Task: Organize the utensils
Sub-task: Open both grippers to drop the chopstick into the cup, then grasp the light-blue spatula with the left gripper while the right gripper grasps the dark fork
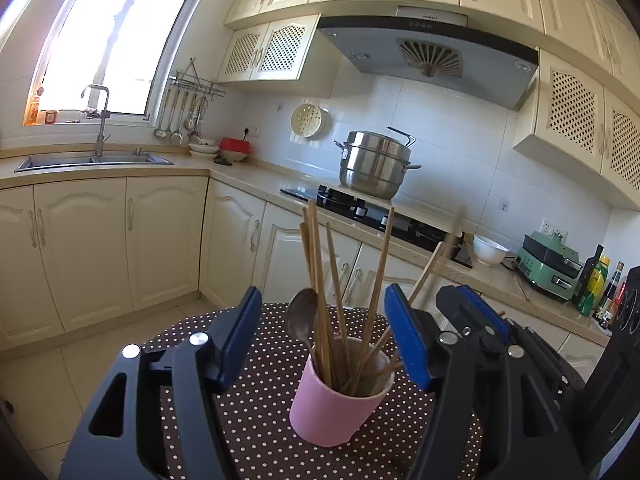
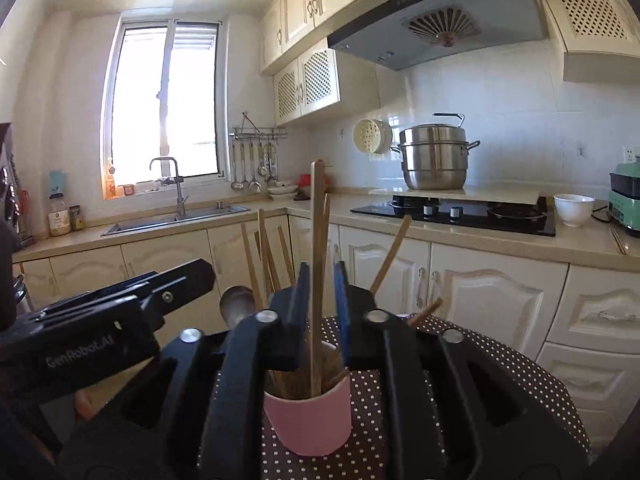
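Cream kitchen cabinets and a beige counter fill the background, with a bright window [image 1: 116,36] and a steel sink [image 1: 94,160] at the left side. Further right, a steel steamer pot [image 1: 376,164] stands on the black stove [image 1: 384,216], and a white bowl [image 1: 489,249] and a green appliance [image 1: 550,266] follow on the counter.

Close to the cameras is a small desk [image 1: 260,420] with a brown cloth with white dots. On it stands a pink cup [image 1: 340,404], upright. Inside the cup are several wooden chopsticks [image 1: 318,280] that lean in different directions, and a metal spoon [image 1: 302,316] with its bowl up, at the left side of the cup.

The left tongs [image 1: 320,336] are wide open. Their blue pads [image 1: 240,332] stand on both sides of the cup and do not touch it.

In the right wrist view, the right tongs [image 2: 322,308] are narrow, directly above the cup. Between their pads stands one chopstick [image 2: 318,240], almost vertical, with its lower end inside the cup. I cannot tell if the pads press it or only stand very near.
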Tool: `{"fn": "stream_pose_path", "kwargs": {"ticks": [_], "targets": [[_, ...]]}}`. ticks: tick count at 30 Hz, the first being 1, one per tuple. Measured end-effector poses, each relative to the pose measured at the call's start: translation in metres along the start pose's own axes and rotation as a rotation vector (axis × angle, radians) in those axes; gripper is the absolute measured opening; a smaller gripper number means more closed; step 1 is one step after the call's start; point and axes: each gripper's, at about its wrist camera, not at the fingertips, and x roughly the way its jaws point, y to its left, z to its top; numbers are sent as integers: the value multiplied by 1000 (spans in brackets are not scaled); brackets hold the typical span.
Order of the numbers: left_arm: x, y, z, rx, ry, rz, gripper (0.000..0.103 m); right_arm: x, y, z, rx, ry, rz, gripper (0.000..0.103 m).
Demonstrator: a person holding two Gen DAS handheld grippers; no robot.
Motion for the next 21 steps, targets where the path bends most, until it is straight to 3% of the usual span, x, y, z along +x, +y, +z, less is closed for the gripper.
{"fn": "stream_pose_path", "kwargs": {"ticks": [2,5,12,18,21], "targets": [[-5,1,0,-5,6,-2,66,-5,0,-1,4,2,-5,33],[-13,1,0,1,8,4,67,-13,1,-1,5,1,-9,39],[-27,-6,-11,41,62,5,67,-32,-2,-3,7,22,-22,43],[-21,-14,-35,77,217,13,67,-42,-13,-10,1,132,-27,46],[-9,-18,-53,98,348,34,67,-42,-20,-18,-9,232,-46,47]]}}
